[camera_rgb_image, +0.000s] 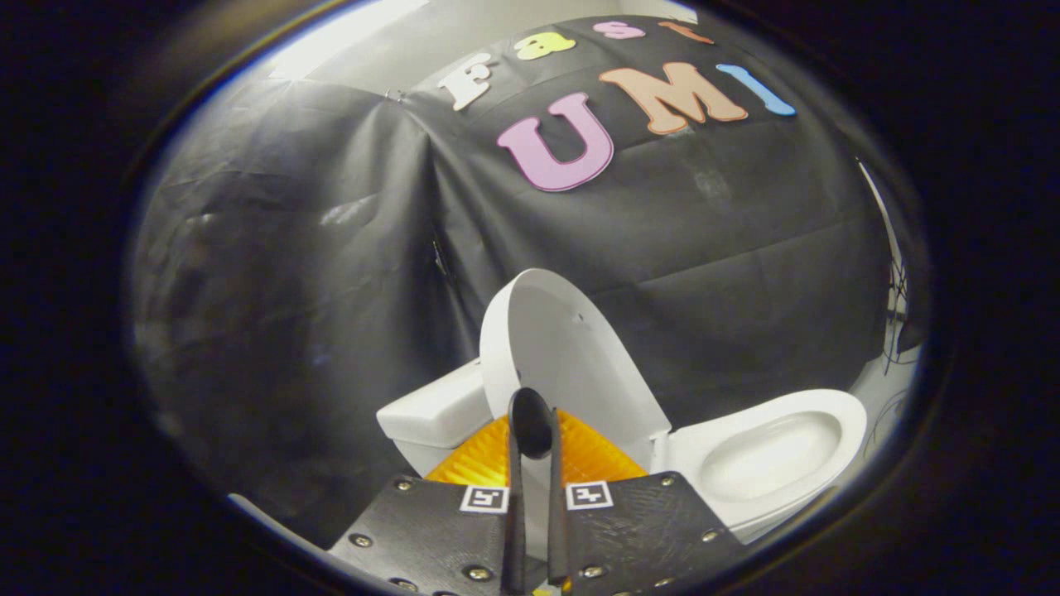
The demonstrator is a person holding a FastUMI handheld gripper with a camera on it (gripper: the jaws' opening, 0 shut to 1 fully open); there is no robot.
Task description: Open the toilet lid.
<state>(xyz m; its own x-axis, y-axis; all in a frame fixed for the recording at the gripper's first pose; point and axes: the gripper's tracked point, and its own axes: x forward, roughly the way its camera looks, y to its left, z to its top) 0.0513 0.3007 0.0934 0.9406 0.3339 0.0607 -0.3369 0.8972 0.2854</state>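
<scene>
Pinching raised toilet lid (571,356), hand-held gripper (534,430) fingers nearly closed, bowl (770,455) beside.

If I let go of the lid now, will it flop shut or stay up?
The toilet lid stands raised near upright by the tank, so it probably stays up or tips back. It looks like rigid, glossy plastic, so likely stiff and slippery. The gripper has its fingers nearly closed around the lid's edge.

- The gripper (534,422) has two thin flat fingers standing close together, narrow gap between
- Each finger sits on a dark textured plate studded with silver screws
- Square black-and-white markers on both plates
- Ribbed orange pieces behind the fingers
</scene>
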